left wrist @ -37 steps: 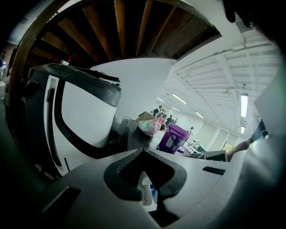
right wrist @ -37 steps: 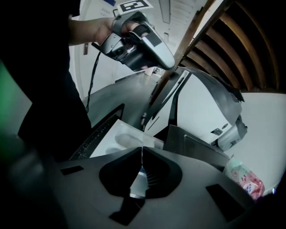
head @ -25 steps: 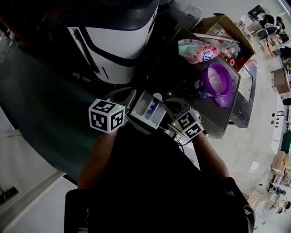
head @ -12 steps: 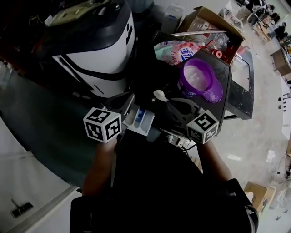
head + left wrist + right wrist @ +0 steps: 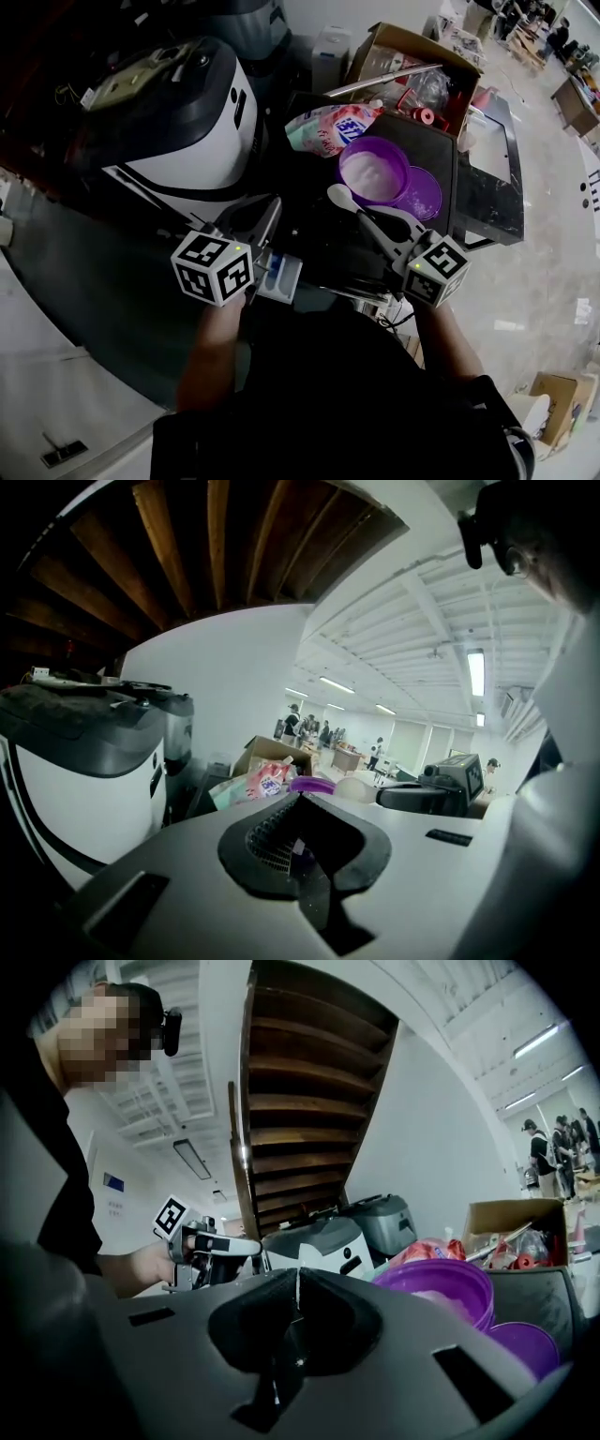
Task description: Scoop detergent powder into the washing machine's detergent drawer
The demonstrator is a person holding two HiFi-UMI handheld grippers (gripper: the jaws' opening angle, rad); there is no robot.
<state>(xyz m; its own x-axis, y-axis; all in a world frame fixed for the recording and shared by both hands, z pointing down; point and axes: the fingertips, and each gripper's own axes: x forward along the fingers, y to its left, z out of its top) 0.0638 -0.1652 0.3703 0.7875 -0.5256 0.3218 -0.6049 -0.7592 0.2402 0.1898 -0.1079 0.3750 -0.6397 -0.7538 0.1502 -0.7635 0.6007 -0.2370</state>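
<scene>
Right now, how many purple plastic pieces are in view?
2. The purple tub, holding white powder, sits on the black table. A purple lid lies right beside it, on its right in the head view. More could be hidden inside the cardboard box.

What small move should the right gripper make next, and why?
Probably carry the scoop forward into the open purple tub: the right gripper is shut on its handle, the bowl hangs just short of the rim, and powder lies inside.

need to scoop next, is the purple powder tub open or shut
Open: the tub shows white powder inside, and its lid lies beside it.
</scene>
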